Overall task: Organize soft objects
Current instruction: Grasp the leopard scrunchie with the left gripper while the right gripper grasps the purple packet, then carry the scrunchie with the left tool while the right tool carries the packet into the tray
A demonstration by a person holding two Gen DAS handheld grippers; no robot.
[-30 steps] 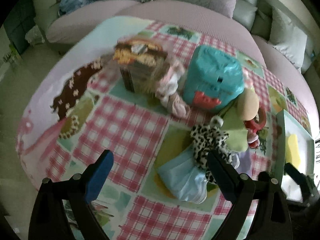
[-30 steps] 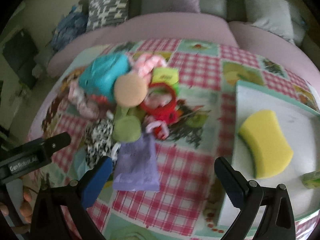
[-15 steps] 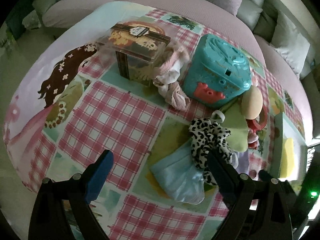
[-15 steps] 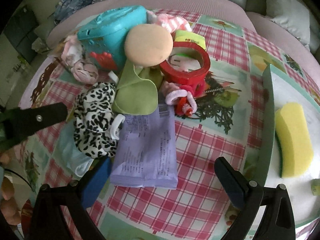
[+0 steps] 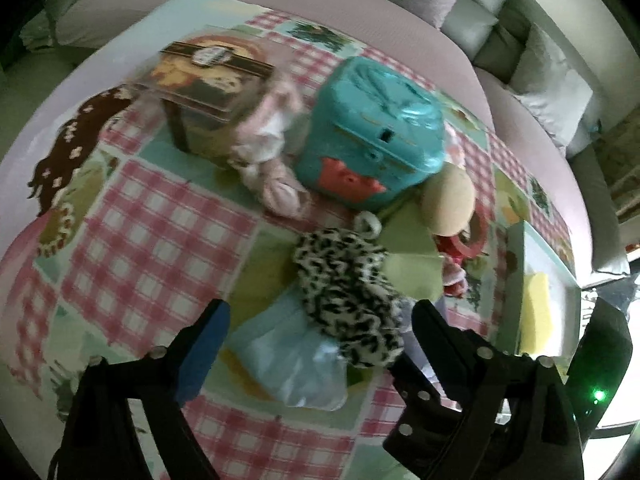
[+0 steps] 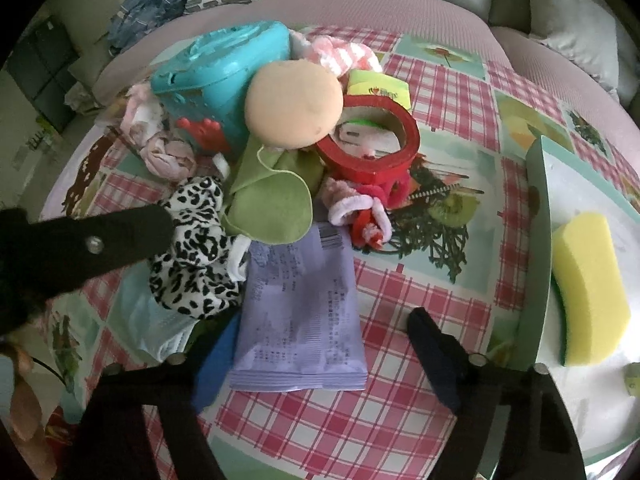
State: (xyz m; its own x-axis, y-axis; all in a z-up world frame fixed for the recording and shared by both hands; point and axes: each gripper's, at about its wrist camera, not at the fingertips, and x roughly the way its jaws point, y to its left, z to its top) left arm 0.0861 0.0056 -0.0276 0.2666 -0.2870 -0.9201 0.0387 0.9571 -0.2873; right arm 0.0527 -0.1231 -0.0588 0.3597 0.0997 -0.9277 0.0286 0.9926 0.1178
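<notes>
A pile of soft things lies on the checked tablecloth. A leopard-print cloth (image 5: 348,280) (image 6: 196,256) rests on a pale blue face mask (image 5: 292,364). A green felt piece (image 6: 272,204), a beige puff (image 6: 294,104), pink cloths (image 5: 268,152) and a purple packet (image 6: 300,312) lie around it. My left gripper (image 5: 320,344) is open, its jaws either side of the mask and leopard cloth. My right gripper (image 6: 320,352) is open, its jaws either side of the purple packet's near end.
A teal plastic box (image 5: 372,132), a clear box with brown lid (image 5: 208,92) and a red tape roll (image 6: 372,148) stand in the pile. A white tray (image 6: 544,240) at right holds a yellow sponge (image 6: 588,288). A sofa (image 6: 360,4) lies behind.
Both grippers have moved closer to the pile and lower. The left now straddles the mask and leopard cloth; the right now straddles the purple packet. Jaws stay open.
</notes>
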